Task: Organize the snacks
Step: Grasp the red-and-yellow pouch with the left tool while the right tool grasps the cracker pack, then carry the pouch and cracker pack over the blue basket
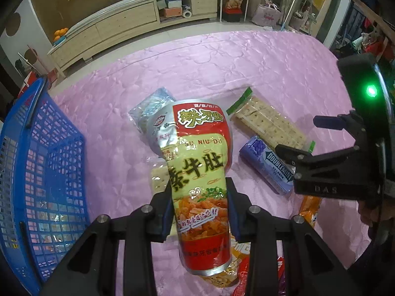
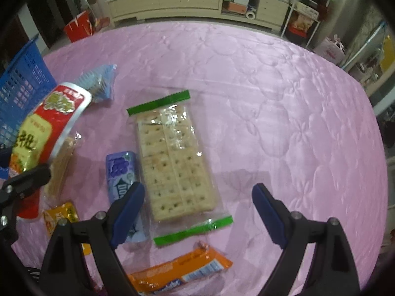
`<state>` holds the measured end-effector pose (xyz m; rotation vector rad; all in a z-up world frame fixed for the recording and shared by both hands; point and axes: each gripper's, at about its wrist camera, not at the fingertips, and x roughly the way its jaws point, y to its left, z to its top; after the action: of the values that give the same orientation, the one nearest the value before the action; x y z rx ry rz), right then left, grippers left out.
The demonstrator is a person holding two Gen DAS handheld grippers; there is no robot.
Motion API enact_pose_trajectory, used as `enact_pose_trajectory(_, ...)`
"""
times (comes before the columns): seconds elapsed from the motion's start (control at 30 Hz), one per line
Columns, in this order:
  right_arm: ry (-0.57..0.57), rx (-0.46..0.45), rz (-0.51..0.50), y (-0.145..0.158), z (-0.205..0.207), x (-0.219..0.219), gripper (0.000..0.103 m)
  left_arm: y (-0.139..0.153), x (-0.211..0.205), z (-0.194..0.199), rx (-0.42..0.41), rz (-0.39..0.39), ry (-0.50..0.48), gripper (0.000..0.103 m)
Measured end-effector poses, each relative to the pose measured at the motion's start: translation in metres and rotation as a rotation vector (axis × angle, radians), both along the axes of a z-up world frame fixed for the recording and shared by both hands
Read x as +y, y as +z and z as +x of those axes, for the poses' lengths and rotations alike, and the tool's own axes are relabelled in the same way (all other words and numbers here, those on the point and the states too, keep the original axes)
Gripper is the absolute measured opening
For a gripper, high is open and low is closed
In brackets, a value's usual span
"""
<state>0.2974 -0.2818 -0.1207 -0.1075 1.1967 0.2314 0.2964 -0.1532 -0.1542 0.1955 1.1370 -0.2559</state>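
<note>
My left gripper point(image 1: 200, 212) is shut on a red and yellow snack pouch point(image 1: 197, 162) and holds it up above the pink tablecloth; the pouch also shows in the right wrist view point(image 2: 47, 123). A blue plastic basket point(image 1: 37, 172) stands to its left. My right gripper point(image 2: 197, 212) is open and empty, low over a clear pack of crackers point(image 2: 172, 162) with green ends. A purple Doublemint pack point(image 2: 121, 170) lies beside its left finger. The right gripper also shows in the left wrist view point(image 1: 306, 138).
A silver-blue packet point(image 2: 98, 81), a small cracker pack point(image 2: 61, 165), a yellow packet point(image 2: 61, 217) and an orange wrapper point(image 2: 180, 271) lie on the pink cloth point(image 2: 284, 98). A low cabinet point(image 2: 187, 2) stands beyond the table.
</note>
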Motion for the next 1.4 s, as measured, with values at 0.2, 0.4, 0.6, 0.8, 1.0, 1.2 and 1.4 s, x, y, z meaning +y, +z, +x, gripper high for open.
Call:
enact_pose_trajectory(0.2, 0.03, 0.037, -0.014, -0.008, 0.009, 0.007, 0.091, 0.006, 0.014, 0.001, -0.016, -0.008, 0.02, 0.034)
enact_pose_trajectory(0.4, 0.042, 0.01, -0.03, -0.011, 0.01, 0.021, 0.091, 0.006, 0.019, 0.0, -0.025, -0.029, 0.038, 0.033)
enact_pose_trajectory(0.6, 0.058, -0.018, 0.001, -0.012, 0.009, 0.024, 0.065, 0.014, 0.025, -0.006, -0.04, -0.028, 0.039, 0.033)
enact_pose_trajectory(0.8, 0.012, -0.025, 0.016, 0.003, -0.008, 0.023, 0.062, 0.031, 0.036, -0.016, -0.07, -0.058, 0.04, 0.033)
enact_pose_trajectory(1.0, -0.02, -0.112, 0.054, 0.061, -0.035, 0.026, 0.062, 0.06, 0.051, -0.037, -0.121, -0.079, 0.016, 0.033)
enact_pose_trajectory(1.2, 0.014, -0.19, 0.113, 0.118, -0.057, 0.047, 0.062, 0.09, 0.075, -0.059, -0.173, -0.13, 0.025, 0.033)
enact_pose_trajectory(1.4, 0.069, -0.245, 0.148, 0.16, -0.082, 0.084, 0.062, 0.125, 0.1, -0.086, -0.229, -0.096, -0.012, 0.033)
